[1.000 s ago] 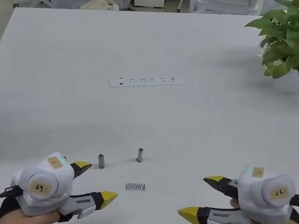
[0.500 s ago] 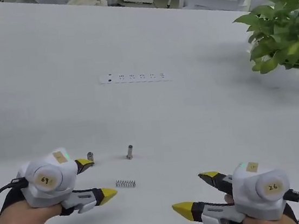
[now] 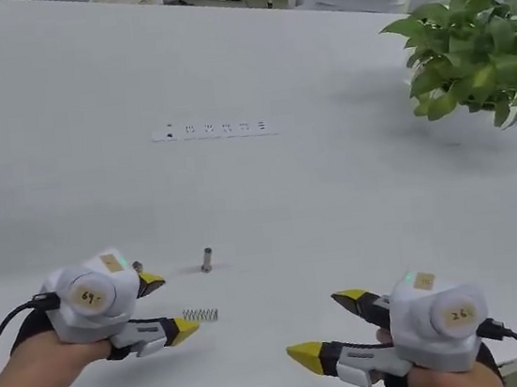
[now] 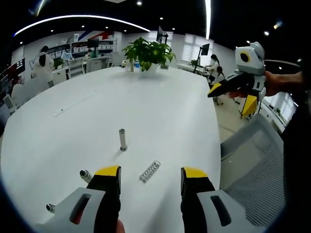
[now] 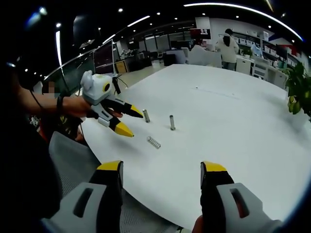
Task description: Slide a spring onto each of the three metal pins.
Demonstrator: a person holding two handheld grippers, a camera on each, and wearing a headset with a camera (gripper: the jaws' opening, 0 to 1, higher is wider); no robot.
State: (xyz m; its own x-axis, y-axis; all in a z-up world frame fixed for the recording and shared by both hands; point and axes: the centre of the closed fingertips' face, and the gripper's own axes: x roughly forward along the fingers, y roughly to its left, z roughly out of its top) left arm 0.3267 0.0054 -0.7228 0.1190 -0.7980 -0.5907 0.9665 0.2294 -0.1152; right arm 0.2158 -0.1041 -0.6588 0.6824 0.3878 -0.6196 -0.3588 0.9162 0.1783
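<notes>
A loose spring point(image 3: 200, 315) lies flat on the white table point(image 3: 334, 194). Just behind it a bare metal pin point(image 3: 207, 259) stands upright. A second pin point(image 3: 137, 266), with a spring on it, peeks out behind my left gripper point(image 3: 168, 305). That gripper is open, its lower yellow tip close to the loose spring, which lies between the jaws in the left gripper view point(image 4: 149, 171). There a third pin point(image 4: 50, 208) shows at the lower left. My right gripper point(image 3: 327, 325) is open near the table's front edge, holding nothing.
A white power strip point(image 3: 210, 129) lies further back on the table. A potted plant point(image 3: 472, 49) stands at the back right. Chairs and people are beyond the table's far edge.
My left gripper has moved closer to the loose spring, and its upper tip now partly covers the sprung pin. The head camera has shifted. The right gripper stays open.
</notes>
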